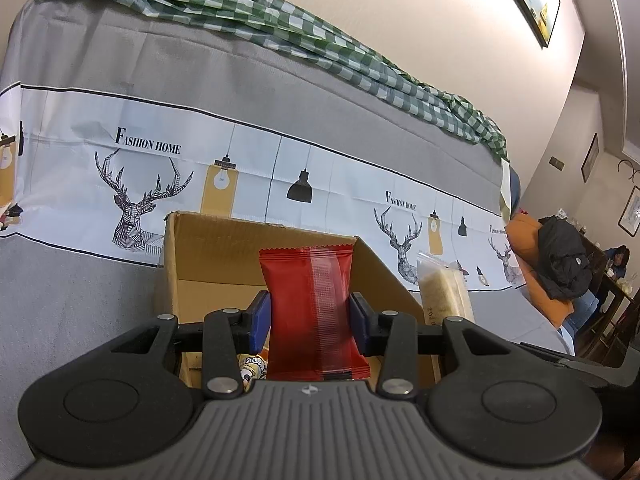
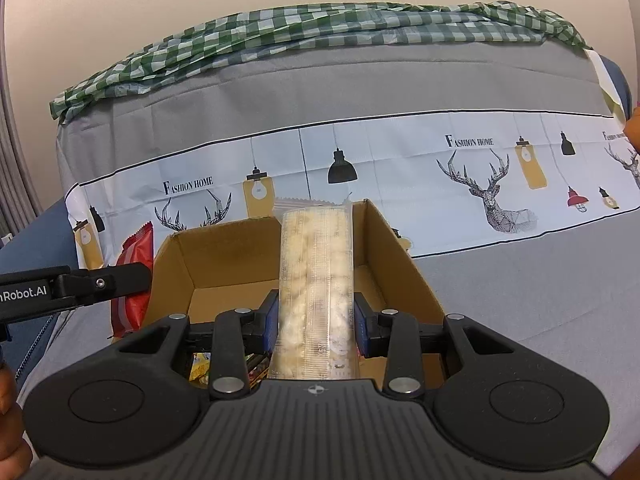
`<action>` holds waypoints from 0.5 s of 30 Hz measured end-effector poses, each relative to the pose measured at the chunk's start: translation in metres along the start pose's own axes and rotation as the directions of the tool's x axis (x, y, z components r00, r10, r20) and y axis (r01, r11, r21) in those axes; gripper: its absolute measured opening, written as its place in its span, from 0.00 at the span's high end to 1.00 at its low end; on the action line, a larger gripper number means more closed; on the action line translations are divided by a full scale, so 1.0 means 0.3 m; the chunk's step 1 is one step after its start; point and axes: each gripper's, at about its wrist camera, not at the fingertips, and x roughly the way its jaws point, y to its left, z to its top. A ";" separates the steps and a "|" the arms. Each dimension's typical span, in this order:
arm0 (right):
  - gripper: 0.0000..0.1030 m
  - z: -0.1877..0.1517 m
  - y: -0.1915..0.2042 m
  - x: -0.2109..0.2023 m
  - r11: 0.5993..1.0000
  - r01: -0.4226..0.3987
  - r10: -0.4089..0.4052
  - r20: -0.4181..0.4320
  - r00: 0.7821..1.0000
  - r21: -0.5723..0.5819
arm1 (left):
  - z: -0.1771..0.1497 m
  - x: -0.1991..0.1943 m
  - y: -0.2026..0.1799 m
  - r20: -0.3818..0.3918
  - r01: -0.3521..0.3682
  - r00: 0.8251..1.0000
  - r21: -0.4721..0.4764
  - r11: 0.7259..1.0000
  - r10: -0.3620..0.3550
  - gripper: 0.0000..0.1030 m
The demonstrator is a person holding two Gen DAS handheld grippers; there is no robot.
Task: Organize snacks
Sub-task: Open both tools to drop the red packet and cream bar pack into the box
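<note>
My left gripper [image 1: 310, 322] is shut on a red snack packet [image 1: 310, 300], held upright above the open cardboard box [image 1: 208, 252]. My right gripper [image 2: 316, 326] is shut on a clear packet of pale puffed snacks [image 2: 316, 280], held upright over the same box [image 2: 224, 252]. In the right wrist view the red packet [image 2: 134, 280] and the left gripper's arm [image 2: 80, 284] show at the left of the box. In the left wrist view the clear packet [image 1: 444, 292] shows at the box's right. A few wrapped snacks [image 2: 200, 368] lie at the box's near end.
The box sits on a grey cloth with a white deer-and-lamp band [image 1: 280, 168]. A green checked cloth [image 1: 280, 28] lies along the top behind. At far right in the left wrist view are an orange cushion with a black jacket [image 1: 564, 260] and a seated person [image 1: 618, 260].
</note>
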 end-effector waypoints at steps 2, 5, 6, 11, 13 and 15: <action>0.63 -0.002 0.002 0.003 1.000 -0.002 0.002 -0.003 1.000 -0.003 | -0.001 0.002 -0.001 -0.003 0.001 1.000 0.002 1.000 -0.001 0.56; 0.63 -0.003 0.006 0.004 1.000 -0.006 0.006 -0.004 1.000 -0.005 | 0.000 0.005 -0.001 -0.005 0.003 1.000 0.004 1.000 -0.003 0.56; 0.63 -0.003 0.007 0.005 1.000 -0.006 0.006 -0.003 1.000 -0.009 | -0.001 0.006 -0.001 -0.006 0.003 1.000 0.003 1.000 -0.003 0.56; 0.63 -0.002 0.002 0.011 1.000 -0.014 0.014 -0.006 1.000 -0.015 | 0.001 0.005 -0.001 -0.005 0.004 1.000 0.005 1.000 -0.004 0.56; 0.63 -0.001 0.002 0.010 1.000 -0.013 0.013 -0.004 1.000 -0.017 | -0.001 0.007 -0.002 -0.006 0.006 1.000 0.007 1.000 -0.006 0.56; 0.63 -0.001 0.002 0.009 1.000 -0.012 0.012 0.000 1.000 -0.018 | 0.000 0.007 -0.002 -0.007 0.009 1.000 0.006 1.000 -0.009 0.56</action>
